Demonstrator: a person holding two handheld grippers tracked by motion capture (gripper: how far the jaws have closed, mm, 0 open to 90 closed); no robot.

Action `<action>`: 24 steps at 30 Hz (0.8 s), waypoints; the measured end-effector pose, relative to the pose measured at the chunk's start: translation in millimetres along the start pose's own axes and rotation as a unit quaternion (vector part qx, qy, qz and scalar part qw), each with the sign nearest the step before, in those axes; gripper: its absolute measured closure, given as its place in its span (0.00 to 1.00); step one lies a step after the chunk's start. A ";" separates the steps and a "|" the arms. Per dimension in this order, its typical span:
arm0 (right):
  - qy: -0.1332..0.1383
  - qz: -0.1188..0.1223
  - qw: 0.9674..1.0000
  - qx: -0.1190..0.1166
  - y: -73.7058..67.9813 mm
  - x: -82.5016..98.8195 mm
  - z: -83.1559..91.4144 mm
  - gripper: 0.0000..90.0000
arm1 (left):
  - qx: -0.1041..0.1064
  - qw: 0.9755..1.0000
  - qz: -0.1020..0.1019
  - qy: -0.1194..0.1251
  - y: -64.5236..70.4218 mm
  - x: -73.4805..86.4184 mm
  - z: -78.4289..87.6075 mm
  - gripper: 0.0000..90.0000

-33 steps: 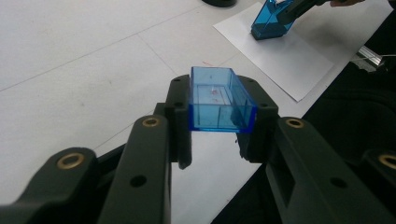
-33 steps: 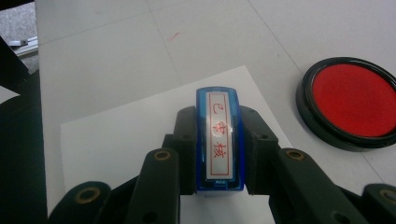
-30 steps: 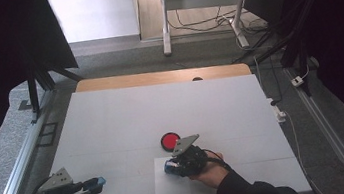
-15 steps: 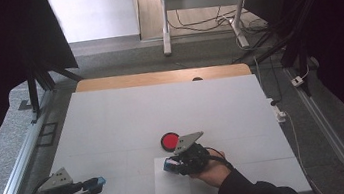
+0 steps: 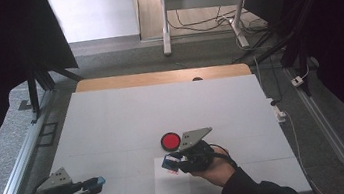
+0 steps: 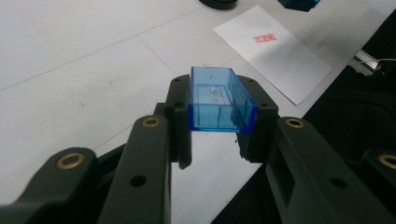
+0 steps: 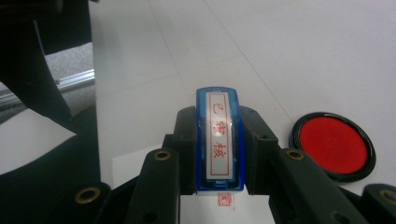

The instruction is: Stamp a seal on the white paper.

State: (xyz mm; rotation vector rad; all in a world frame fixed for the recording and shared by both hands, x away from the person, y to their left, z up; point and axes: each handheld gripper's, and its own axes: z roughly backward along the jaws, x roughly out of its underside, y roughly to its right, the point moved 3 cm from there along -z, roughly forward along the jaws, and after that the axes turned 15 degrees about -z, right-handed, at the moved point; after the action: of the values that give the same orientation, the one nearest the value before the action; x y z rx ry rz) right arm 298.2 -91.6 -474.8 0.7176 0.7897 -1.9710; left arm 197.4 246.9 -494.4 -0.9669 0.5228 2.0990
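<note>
The right gripper (image 5: 170, 163) is clenched on a blue stamp (image 7: 219, 140), which sits between its jaws with the labelled top toward the camera. It hovers over the far part of a white paper sheet (image 5: 172, 190) lying near the front edge of the table (image 5: 112, 120). In the right gripper view a small red print (image 7: 225, 199) shows on the paper just under the stamp, so I judge that the stamping itself is done. The red ink pad (image 5: 170, 140) stands open just beyond the sheet, close to the right gripper.

The left gripper (image 5: 99, 181) rests at the near left corner of the table, well apart from the paper, and it grasps a clear blue cap (image 6: 219, 99) with the open side up. What is probably left is to bring stamp and cap together and close the stamp.

The left gripper view shows that the cap is hollow and empty, and it shows the red print on the sheet from the side; the high view is too small for this. The high view gives how far apart the two hands are
</note>
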 end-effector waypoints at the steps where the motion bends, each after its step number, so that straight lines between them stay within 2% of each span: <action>1: 0.002 0.002 1.000 -0.002 -0.6 -1.2 1.7 0.78 | 0.000 1.000 0.000 0.000 -0.1 0.0 -0.1 0.76; 7: 0.024 0.002 1.000 -0.013 -4.0 -7.4 11.5 0.78 | 0.001 1.000 -0.001 -0.001 0.0 -0.1 -0.2 0.76; 16: 0.060 0.010 0.998 -0.015 -5.9 -15.0 26.5 0.78 | 0.002 1.000 -0.002 -0.002 0.1 -0.1 -0.4 0.76; 24: 0.070 0.008 0.997 -0.017 -5.4 -17.9 32.6 0.78 | 0.001 1.000 -0.002 -0.002 0.4 -0.3 -0.3 0.76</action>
State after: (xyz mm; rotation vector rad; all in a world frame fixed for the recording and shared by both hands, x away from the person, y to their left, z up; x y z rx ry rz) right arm 295.7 -104.8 -439.7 0.8455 0.8967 -1.9036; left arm 197.3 246.3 -494.3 -0.9624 0.5216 2.0966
